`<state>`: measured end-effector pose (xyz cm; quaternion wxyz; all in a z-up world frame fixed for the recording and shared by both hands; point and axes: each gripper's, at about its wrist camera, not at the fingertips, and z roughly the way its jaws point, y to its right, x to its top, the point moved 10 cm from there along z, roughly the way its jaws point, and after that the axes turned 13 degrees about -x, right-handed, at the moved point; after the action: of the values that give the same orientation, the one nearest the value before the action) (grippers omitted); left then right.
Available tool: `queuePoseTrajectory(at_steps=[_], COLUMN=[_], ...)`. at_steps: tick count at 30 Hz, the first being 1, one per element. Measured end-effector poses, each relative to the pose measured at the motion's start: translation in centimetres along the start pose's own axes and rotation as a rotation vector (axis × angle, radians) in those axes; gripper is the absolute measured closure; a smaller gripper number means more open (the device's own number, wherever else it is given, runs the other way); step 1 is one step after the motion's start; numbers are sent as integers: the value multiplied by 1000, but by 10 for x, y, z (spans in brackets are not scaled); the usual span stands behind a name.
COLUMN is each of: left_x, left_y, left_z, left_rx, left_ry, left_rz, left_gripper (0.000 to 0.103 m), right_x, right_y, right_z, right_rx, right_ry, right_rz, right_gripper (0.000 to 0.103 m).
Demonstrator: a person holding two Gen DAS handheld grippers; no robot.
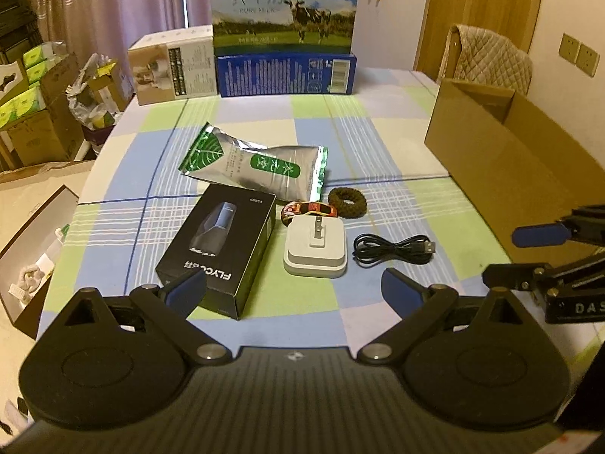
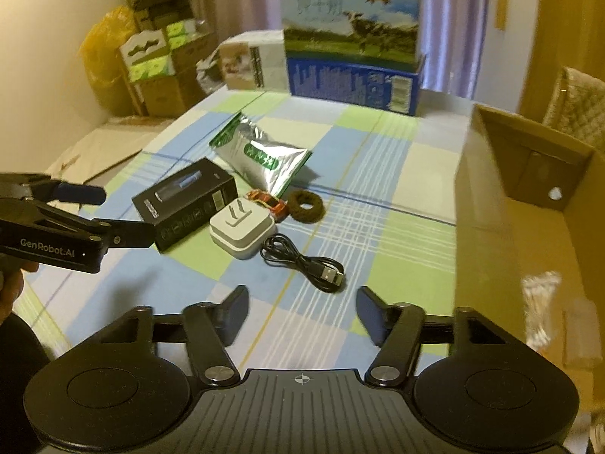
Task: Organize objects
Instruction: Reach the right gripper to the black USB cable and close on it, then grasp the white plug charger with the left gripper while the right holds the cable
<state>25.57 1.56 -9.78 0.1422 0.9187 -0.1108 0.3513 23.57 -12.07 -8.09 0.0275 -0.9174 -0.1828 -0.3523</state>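
Left hand-held gripper (image 1: 295, 287): jaws wide apart, empty, hovering over the near edge of the bench (image 1: 378, 140), just short of the black carton.
Right hand-held gripper (image 2: 302, 310): jaws apart too, nothing between them, aimed at the cable.
Black carton (image 1: 217, 247): stiff card, probably light to middling; best pinched across the narrow width near the middle.
White plug adapter (image 1: 315, 251): hard, smooth plastic, prongs up; likely slippery, so squeeze the flat sides (not the prongs).
Black USB cable (image 1: 391, 249): loose coil just right of the adapter; limp, apt to dangle; take the bundled loops.
Toy car (image 1: 310, 209): small, rigid, tucked between adapter and pouch; grip across the body.
Brown hair tie (image 1: 348, 202): soft, springy, beside the car; pinch one side of the ring.
Foil pouch (image 1: 255, 168): crinkly, yielding, behind the carton; hold by a sealed end.
Cardboard box (image 1: 503, 151): open, at the right edge, likely destination.
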Motion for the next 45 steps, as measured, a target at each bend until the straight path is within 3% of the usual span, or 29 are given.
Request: queuePoseTrajectory(at_steps=[13, 22, 28, 32, 38, 45], left_x=[0, -1, 0, -1, 1, 2], left_y=[-11, -13, -9, -5, 1, 2], left_z=[55, 75, 82, 87, 102, 132], left_rx=[-31, -57, -65, -68, -58, -29], left_ry=[-49, -60, -56, -60, -64, -93], left_rz=[23, 29, 45, 65, 95, 119], left_gripper=[20, 21, 21, 21, 21, 24], right_x=[7, 8, 8, 10, -1, -16], right_y=[-19, -34, -36, -24, 7, 23], right_z=[77, 120, 130, 129, 116, 99], right_rx=[32, 13, 6, 9, -19, -37], right_ry=[9, 29, 26, -38, -129, -133], right_rz=[-231, -397, -464, -334, -47, 152], right_gripper=[60, 62, 71, 91, 91, 91])
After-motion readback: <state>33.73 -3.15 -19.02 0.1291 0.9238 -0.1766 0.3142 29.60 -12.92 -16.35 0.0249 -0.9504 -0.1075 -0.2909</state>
